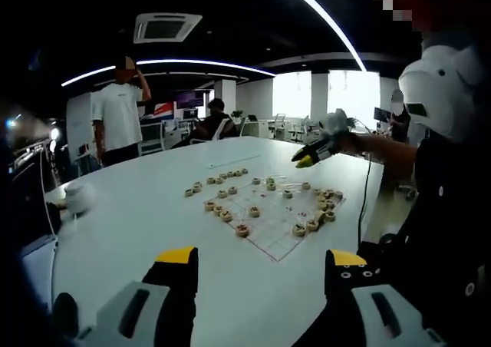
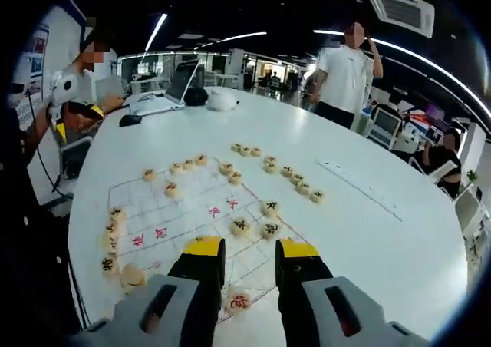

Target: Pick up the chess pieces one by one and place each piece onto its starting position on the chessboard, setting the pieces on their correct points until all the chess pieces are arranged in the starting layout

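chess pieces [image 2: 241, 226] lie scattered over the chessboard [image 2: 153, 209] on the white bench [image 2: 383, 239], most off their home points, so we reckon sorting has barely begun. our right gripper [image 2: 249, 251] hangs low over the near edge, jaws parted and empty, probably lining up on the red-marked piece [image 2: 239, 301] below. left gripper [image 1: 261, 259] is released too, held back. characters too small to read.

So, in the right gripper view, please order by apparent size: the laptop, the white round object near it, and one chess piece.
1. Laptop
2. White round object
3. Chess piece, smallest despite being nearest the camera.
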Demonstrator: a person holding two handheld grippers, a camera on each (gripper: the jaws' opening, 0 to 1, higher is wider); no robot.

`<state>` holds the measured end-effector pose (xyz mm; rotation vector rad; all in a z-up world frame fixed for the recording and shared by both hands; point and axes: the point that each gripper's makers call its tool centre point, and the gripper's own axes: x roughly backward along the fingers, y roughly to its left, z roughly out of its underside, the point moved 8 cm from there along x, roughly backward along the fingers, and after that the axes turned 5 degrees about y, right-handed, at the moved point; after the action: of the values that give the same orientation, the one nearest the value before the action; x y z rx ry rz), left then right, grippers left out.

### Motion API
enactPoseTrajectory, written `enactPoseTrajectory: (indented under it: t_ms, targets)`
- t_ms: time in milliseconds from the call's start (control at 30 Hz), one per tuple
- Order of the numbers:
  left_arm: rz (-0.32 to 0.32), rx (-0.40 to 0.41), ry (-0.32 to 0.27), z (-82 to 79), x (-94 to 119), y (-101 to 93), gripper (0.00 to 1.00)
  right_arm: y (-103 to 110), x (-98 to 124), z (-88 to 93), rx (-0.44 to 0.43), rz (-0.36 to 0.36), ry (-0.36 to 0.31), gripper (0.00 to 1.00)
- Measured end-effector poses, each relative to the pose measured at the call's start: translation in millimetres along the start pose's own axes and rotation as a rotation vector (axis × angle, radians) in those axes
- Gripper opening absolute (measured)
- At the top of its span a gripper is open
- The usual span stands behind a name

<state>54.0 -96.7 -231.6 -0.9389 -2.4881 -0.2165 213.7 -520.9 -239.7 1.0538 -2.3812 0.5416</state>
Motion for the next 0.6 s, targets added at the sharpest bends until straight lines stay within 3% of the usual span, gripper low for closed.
enactPoseTrajectory:
  t_ms: [167, 333, 467, 600]
  targets:
    - [0.036, -0.026, -0.010, -8.2, -10.0, -1.7, 0.68, 28.8, 55.2, 12.3, -0.032, 0.062, -0.087, 0.30]
    - [0.061, -0.042, -0.012, -13.2, -18.0, -3.5, 0.68, 57.1, 96.5, 32.9, -0.104, 0.135, -0.128, 0.31]
    - [0.076, -0.045, -0.016, -16.7, -24.1, -5.7, 0.68, 75.9, 107.6, 42.1, -0.128, 0.151, -0.117, 0.31]
    - [0.084, -0.051, -0.014, -17.5, -26.4, -5.6, 0.68, 87.3, 102.5, 34.1, -0.111, 0.114, -0.108, 0.31]
